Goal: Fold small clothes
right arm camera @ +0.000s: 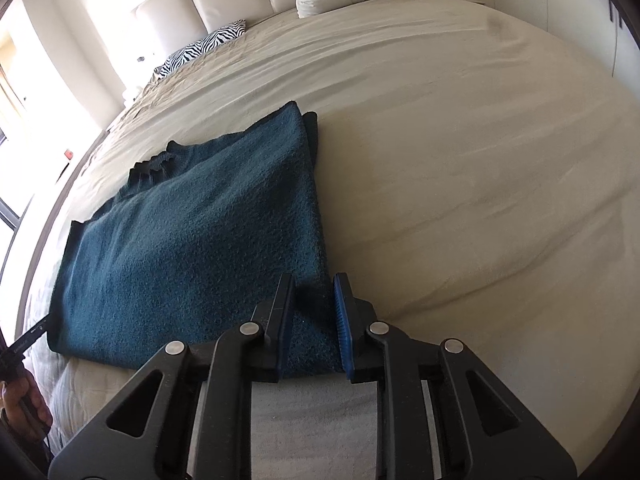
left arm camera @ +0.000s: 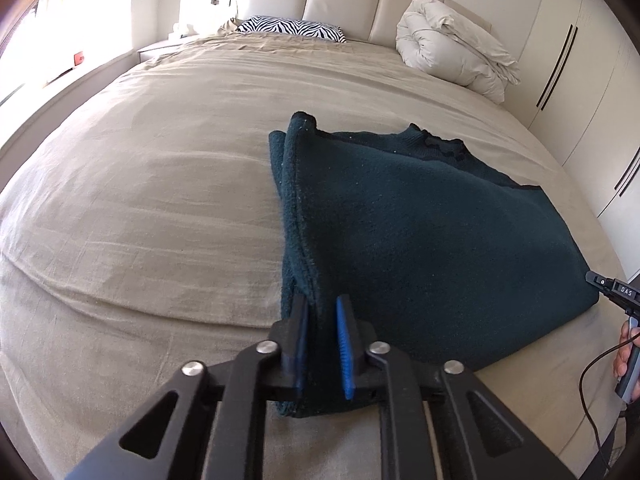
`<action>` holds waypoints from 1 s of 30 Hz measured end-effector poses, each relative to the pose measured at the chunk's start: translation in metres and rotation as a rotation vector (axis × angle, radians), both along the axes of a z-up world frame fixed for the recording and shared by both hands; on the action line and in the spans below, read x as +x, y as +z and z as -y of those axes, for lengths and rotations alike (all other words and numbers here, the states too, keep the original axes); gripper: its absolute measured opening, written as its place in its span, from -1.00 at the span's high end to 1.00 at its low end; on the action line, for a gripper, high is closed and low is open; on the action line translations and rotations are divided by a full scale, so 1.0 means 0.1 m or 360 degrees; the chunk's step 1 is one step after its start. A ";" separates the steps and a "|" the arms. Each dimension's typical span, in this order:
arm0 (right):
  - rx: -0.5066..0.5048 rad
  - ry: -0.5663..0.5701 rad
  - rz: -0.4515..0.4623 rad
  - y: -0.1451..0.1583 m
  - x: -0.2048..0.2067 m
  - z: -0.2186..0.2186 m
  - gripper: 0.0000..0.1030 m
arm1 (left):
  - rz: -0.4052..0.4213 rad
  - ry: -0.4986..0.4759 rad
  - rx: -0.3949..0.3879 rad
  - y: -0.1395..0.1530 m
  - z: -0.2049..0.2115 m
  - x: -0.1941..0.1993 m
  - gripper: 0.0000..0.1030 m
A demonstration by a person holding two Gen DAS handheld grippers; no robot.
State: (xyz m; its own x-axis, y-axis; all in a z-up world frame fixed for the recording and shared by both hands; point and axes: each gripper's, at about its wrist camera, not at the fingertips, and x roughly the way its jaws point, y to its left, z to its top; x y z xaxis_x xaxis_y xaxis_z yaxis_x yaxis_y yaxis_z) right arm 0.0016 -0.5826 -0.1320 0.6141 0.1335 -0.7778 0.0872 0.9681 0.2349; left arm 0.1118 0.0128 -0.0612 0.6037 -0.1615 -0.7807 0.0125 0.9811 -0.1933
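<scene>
Sweater [left arm camera: 420, 232] sides already folded in; both hand-held grippers, left [left arm camera: 322, 344] and right [right arm camera: 314, 328], pinch its near hem, last fold to go.

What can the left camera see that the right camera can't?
Only the left wrist view shows the left gripper shut on the sweater's left near corner, and closet doors. Only the right wrist view shows the right gripper shut on the right near corner. Both show the sweater, bed, zebra pillow and duvet.

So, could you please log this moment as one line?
left tool: shut on sweater left near corner | right tool: shut on right near corner | sweater: sleeves folded in, flat on bed
</scene>
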 end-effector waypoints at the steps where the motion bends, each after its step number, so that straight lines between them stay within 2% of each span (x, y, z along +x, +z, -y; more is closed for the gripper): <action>1: -0.0025 0.0001 0.0001 0.01 0.00 -0.02 0.73 | 0.0002 0.0006 -0.0001 0.00 -0.01 0.00 0.78; 3: -0.0065 0.0002 0.0007 0.03 -0.01 -0.04 0.86 | 0.0006 0.0007 0.0014 -0.01 -0.01 -0.01 0.80; 9: -0.0162 0.0010 0.0016 0.07 -0.04 -0.11 0.90 | 0.0015 0.0017 0.0038 0.00 0.01 -0.05 0.82; 26: -0.0128 0.0003 -0.0004 0.03 -0.19 -0.08 0.90 | -0.0019 0.0019 -0.0014 -0.12 -0.12 -0.12 0.83; 30: -0.0091 0.0022 -0.0056 -0.07 -0.19 -0.06 0.90 | -0.0033 0.0016 -0.0022 -0.14 -0.12 -0.11 0.82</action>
State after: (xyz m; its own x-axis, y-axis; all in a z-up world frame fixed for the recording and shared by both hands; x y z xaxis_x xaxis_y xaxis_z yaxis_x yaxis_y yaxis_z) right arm -0.0170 -0.5764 -0.1393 0.5846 0.0963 -0.8056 0.0811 0.9810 0.1761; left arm 0.1011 0.0244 -0.0752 0.5889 -0.1662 -0.7909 -0.0018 0.9784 -0.2069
